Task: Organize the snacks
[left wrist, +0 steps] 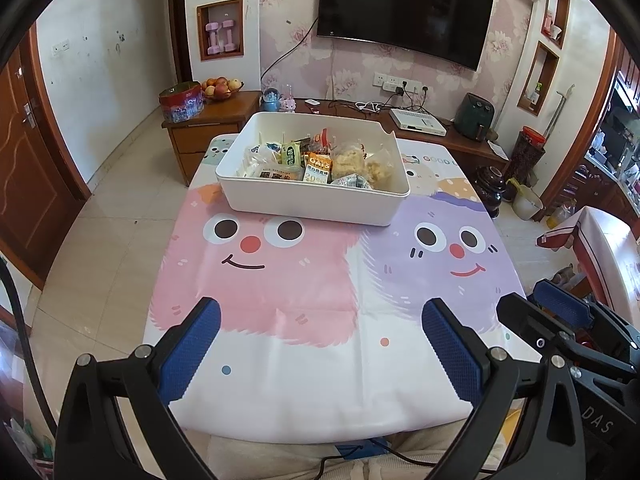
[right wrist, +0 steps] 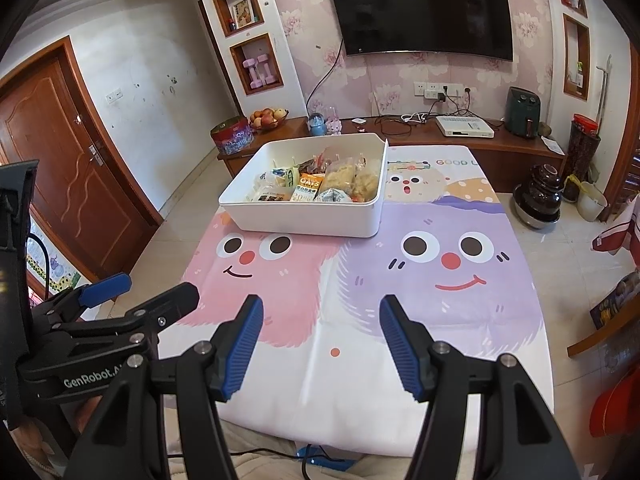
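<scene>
Left gripper [left wrist: 320,344] and right gripper [right wrist: 320,340] both hover over the near edge of the table [left wrist: 320,408], jaws spread, nothing between the blue pads [left wrist: 192,348]. Judged a rest pose: the 2 tools sit side by side, well back from the load, so the view ahead is unblocked. Mid-table is bare cartoon cloth [right wrist: 440,280]. At the far end stands 1 white bin [left wrist: 312,204] with the snacks [left wrist: 316,164] packed inside in rows. No loose packets visible outside it, so sorting looks complete or nearly so.
</scene>
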`<state>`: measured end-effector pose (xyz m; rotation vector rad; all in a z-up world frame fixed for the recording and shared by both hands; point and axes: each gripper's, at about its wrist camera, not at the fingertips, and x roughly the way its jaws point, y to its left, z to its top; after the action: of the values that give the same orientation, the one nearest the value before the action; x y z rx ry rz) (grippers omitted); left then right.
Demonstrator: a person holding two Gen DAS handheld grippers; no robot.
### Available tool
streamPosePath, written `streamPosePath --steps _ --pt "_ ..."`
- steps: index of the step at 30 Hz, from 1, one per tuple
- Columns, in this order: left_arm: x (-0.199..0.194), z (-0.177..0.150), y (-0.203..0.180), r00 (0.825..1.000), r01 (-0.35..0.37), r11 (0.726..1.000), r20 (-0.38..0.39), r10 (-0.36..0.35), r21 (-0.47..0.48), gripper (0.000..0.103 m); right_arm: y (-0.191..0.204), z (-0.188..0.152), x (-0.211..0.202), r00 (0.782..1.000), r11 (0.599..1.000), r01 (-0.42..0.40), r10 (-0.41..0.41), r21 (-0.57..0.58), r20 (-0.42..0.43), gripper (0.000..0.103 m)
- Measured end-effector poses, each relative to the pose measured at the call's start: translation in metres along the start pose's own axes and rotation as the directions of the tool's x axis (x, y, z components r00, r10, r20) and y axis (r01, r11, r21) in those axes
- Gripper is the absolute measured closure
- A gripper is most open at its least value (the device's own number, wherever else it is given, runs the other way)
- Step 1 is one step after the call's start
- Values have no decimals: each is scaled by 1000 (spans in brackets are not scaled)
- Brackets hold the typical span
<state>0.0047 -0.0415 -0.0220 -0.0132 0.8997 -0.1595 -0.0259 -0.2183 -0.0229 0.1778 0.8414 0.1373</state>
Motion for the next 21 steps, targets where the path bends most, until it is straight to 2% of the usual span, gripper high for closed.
streamPosePath --steps 21 --pt "1 -1 -1 1000 -5 1000 -9 5 4 3 0 0 0 1000 1000 -3 3 3 -2 42"
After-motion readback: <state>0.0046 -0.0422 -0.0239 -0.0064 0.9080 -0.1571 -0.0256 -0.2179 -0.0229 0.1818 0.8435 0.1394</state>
